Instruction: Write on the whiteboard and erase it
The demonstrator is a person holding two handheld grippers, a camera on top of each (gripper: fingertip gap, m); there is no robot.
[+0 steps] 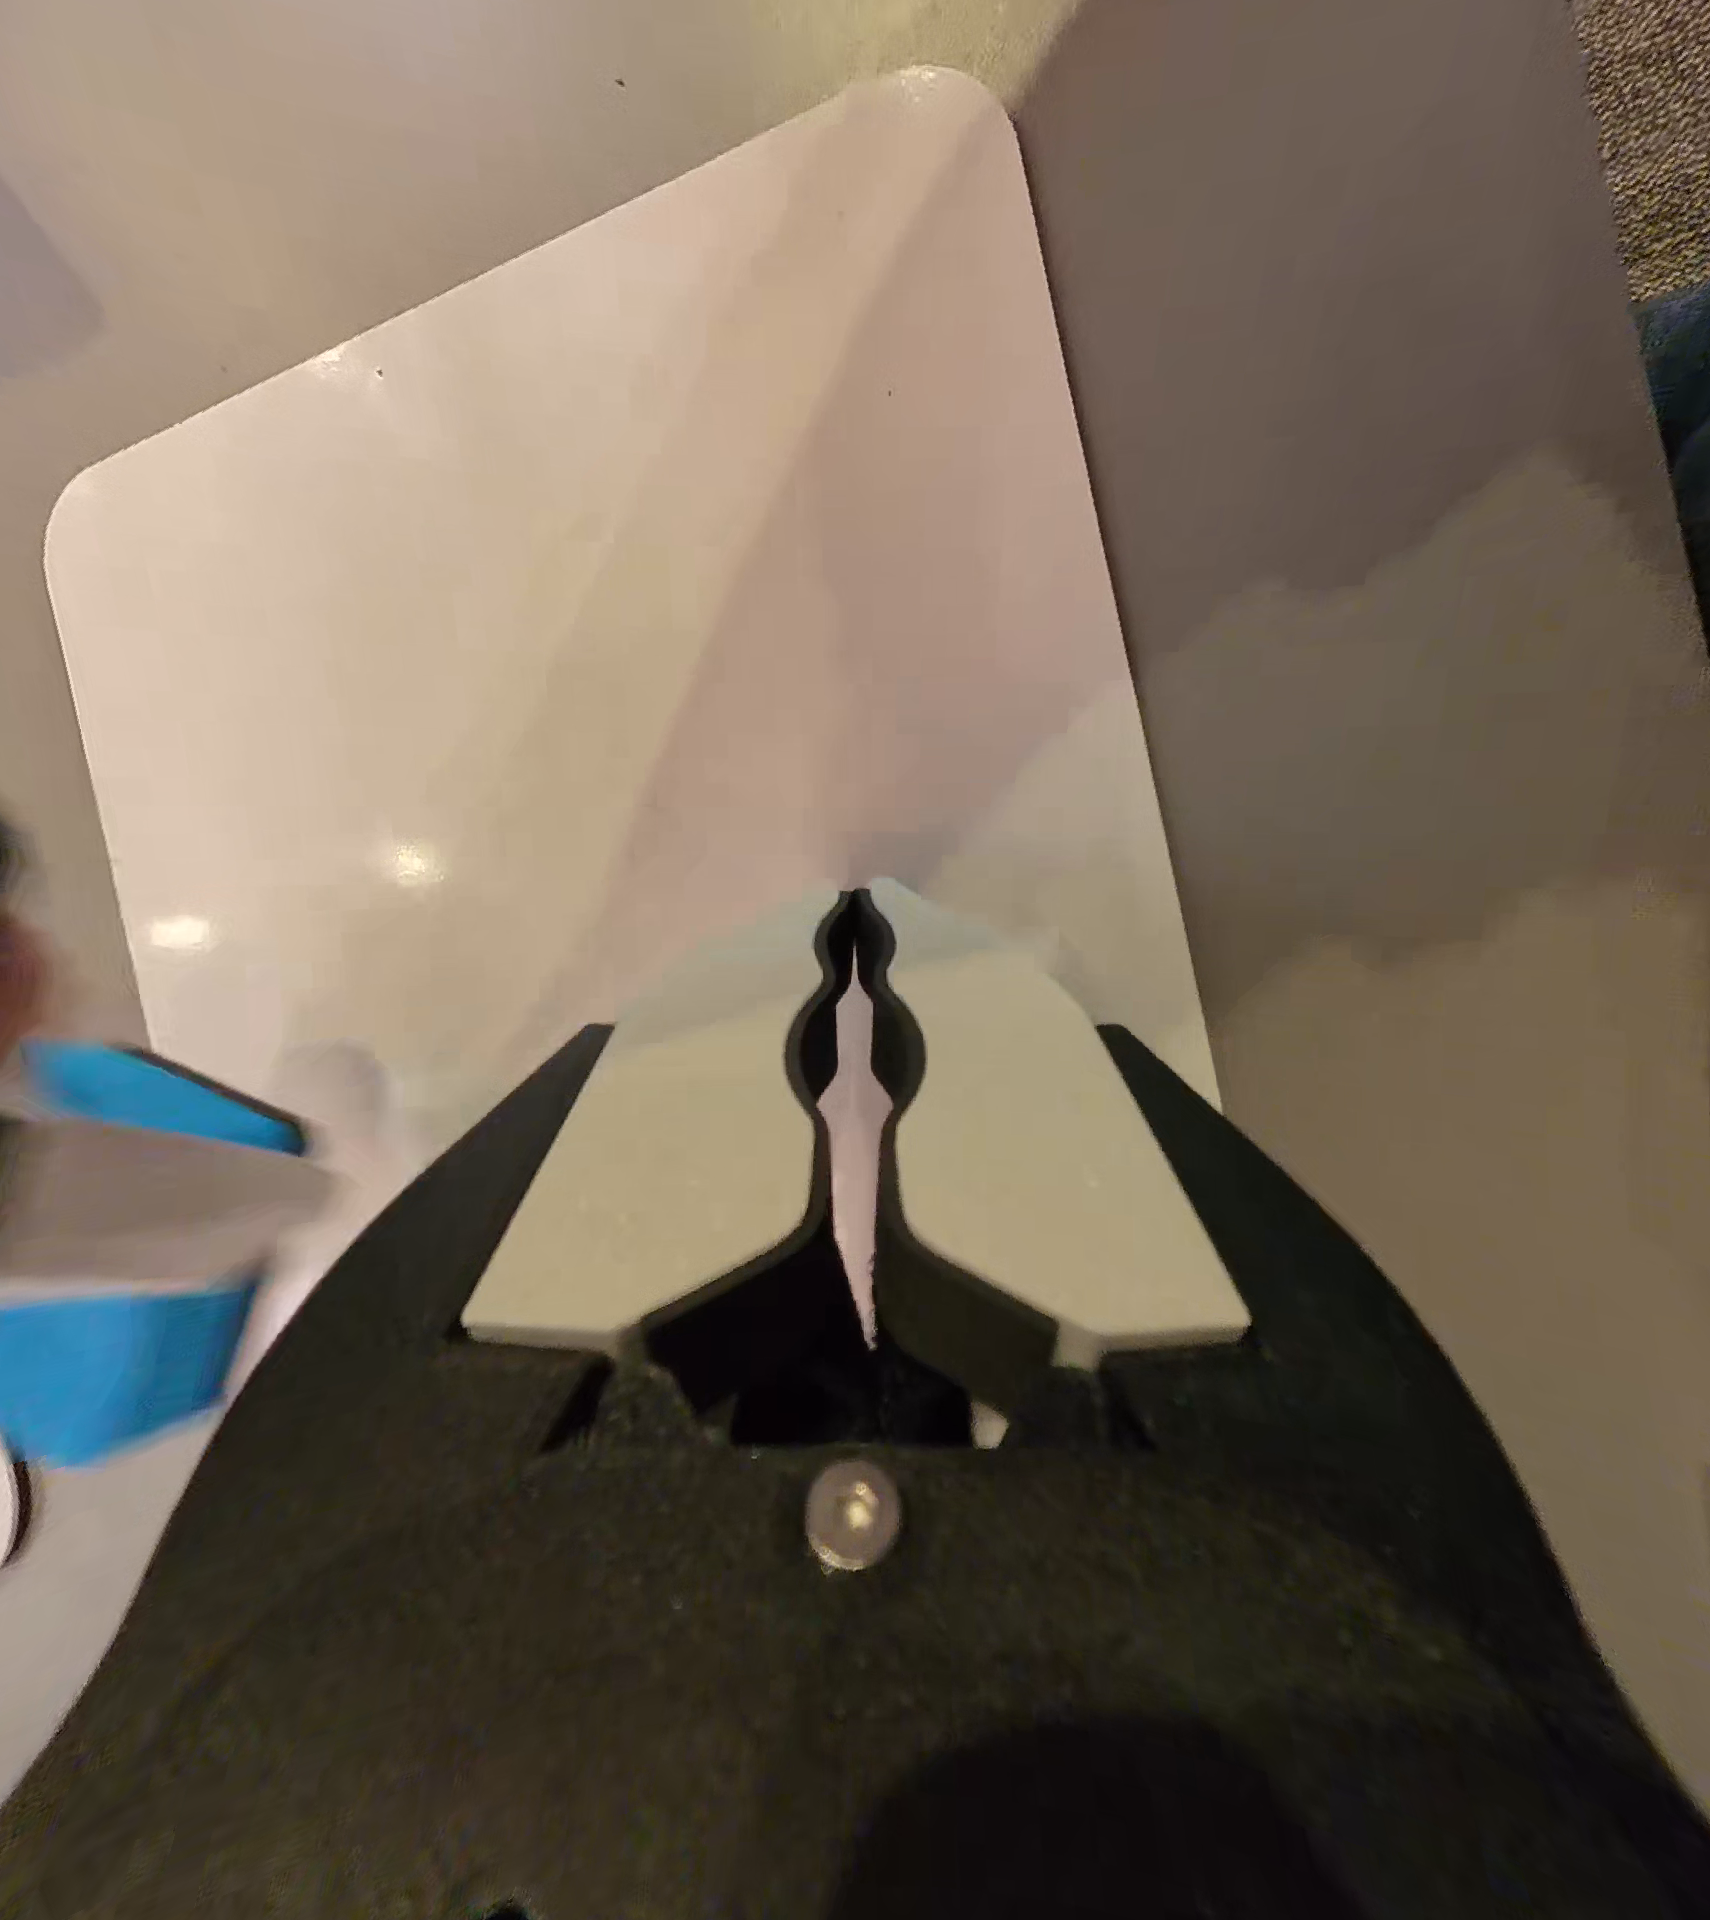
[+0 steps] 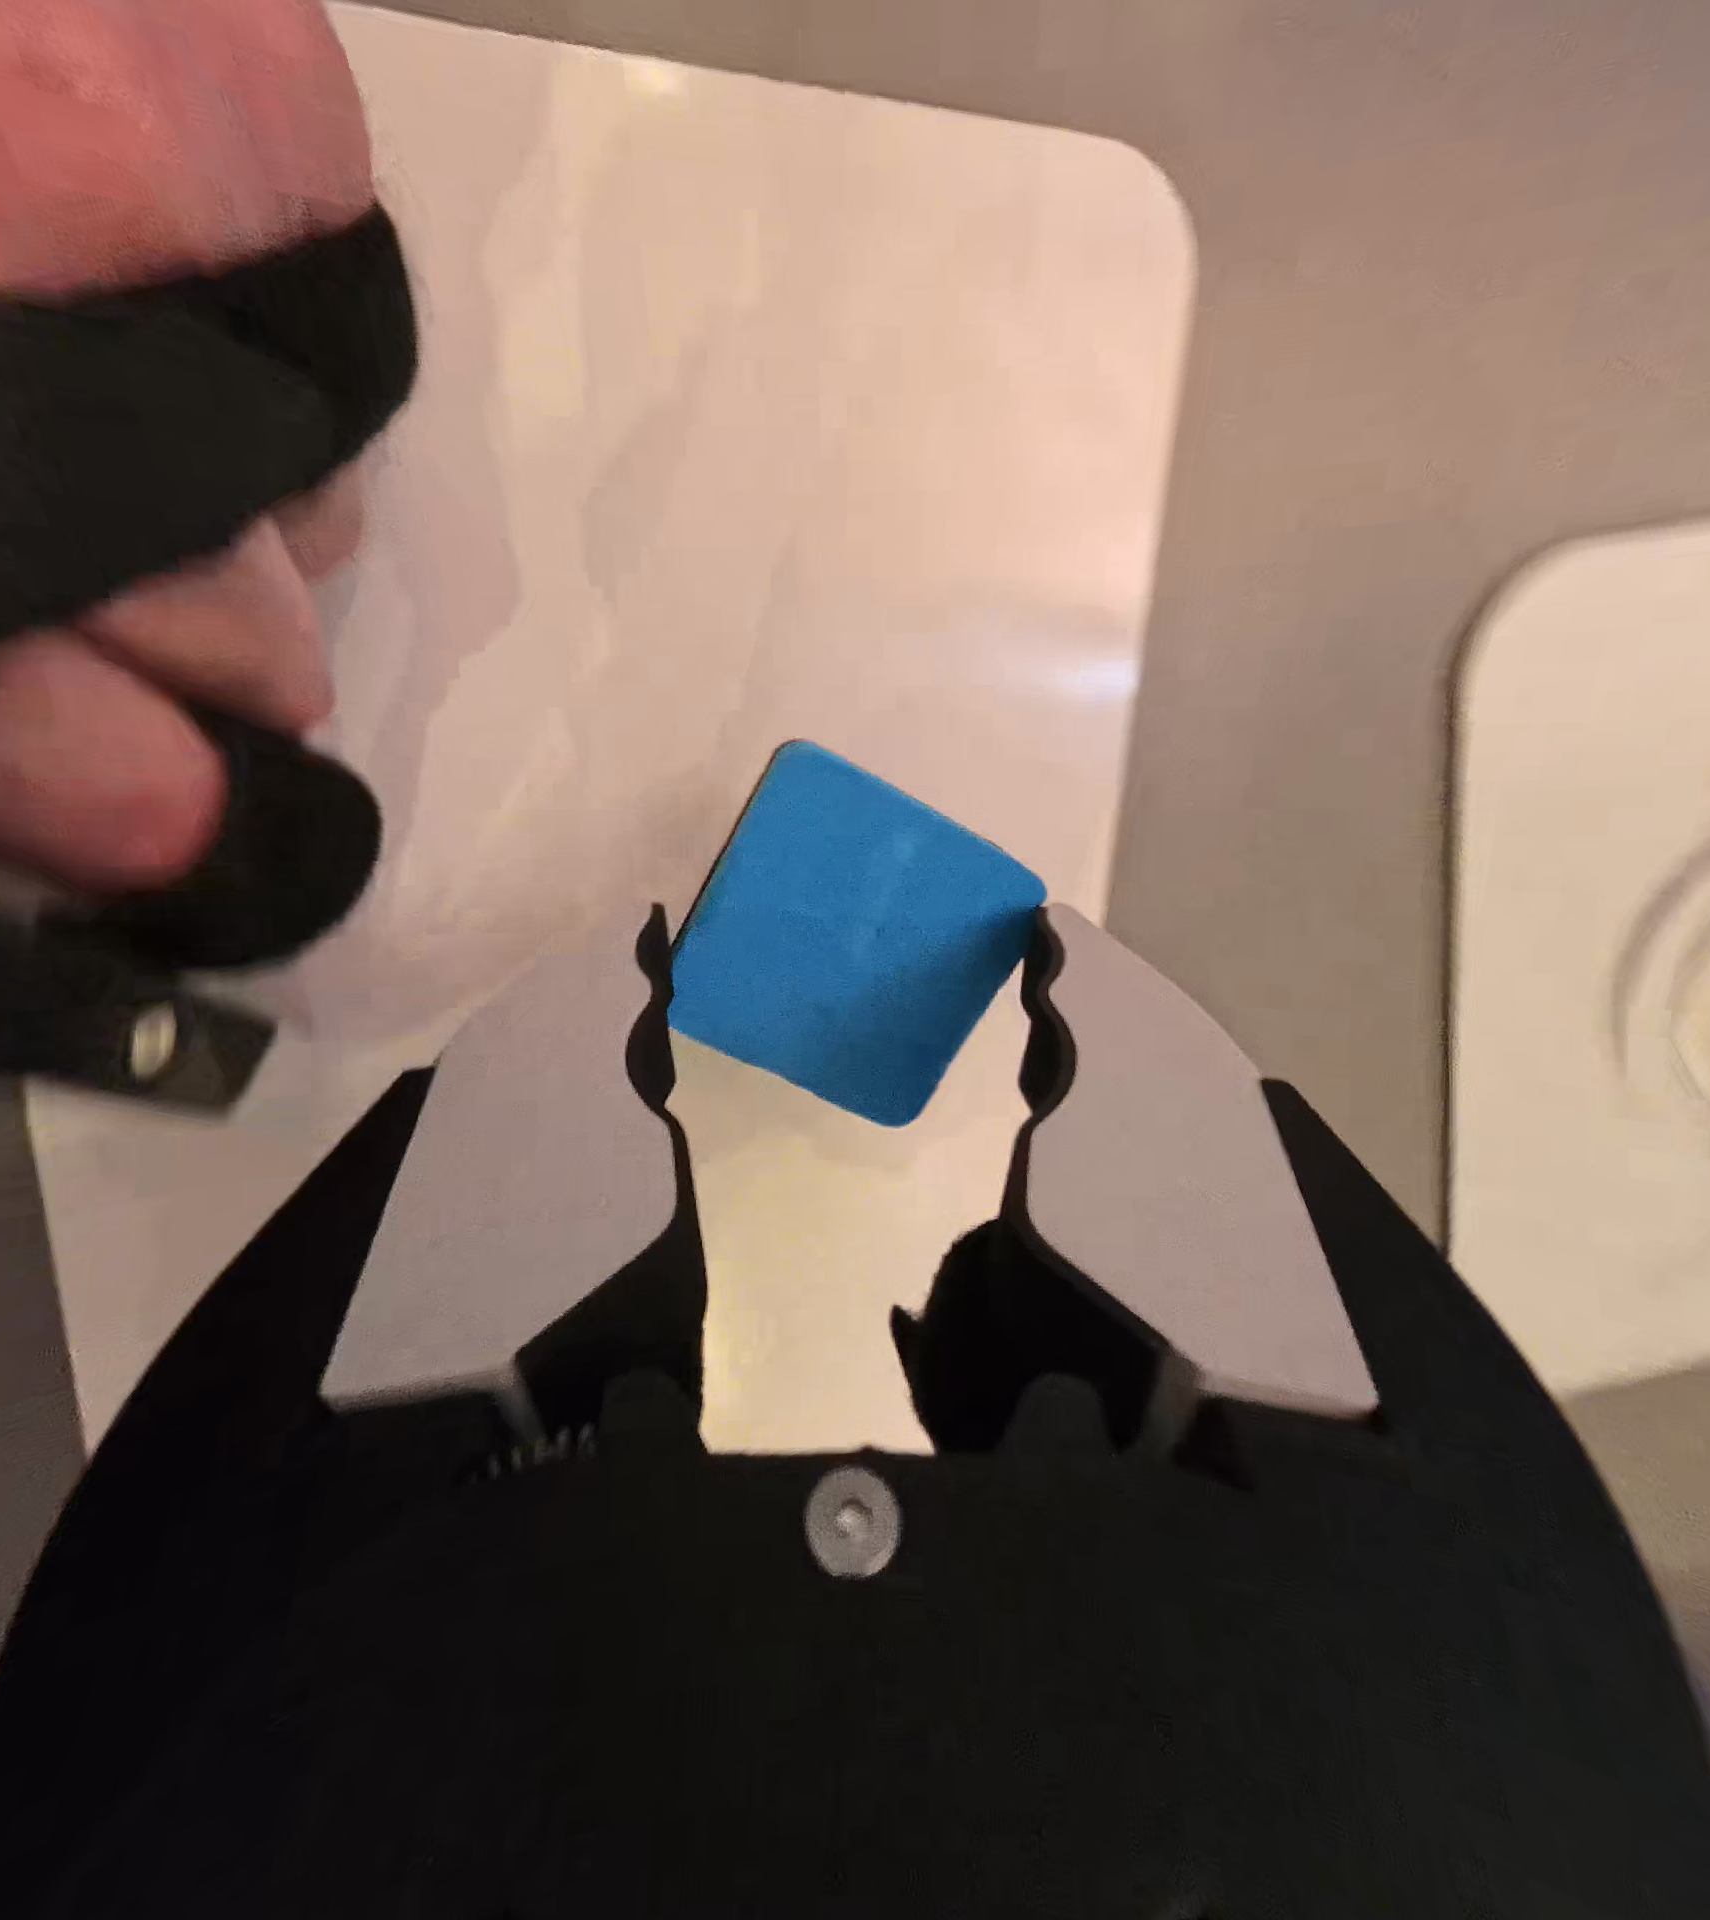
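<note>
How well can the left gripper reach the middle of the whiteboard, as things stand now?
Probably yes. The left gripper, fingers shut, points at the bare whiteboard; nothing lies ahead. The right gripper, gripping the blue eraser, stays aside.

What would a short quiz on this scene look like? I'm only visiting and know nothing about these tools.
1. True or false: the left gripper has its fingers wide apart.
2. What colour is the eraser between the right gripper's fingers?
3. What does the eraser hang over? A) a carpet B) the whiteboard C) a sink

Key
1. False: its fingertips meet, with nothing between them.
2. Blue.
3. B. The board below it looks blank.
</note>
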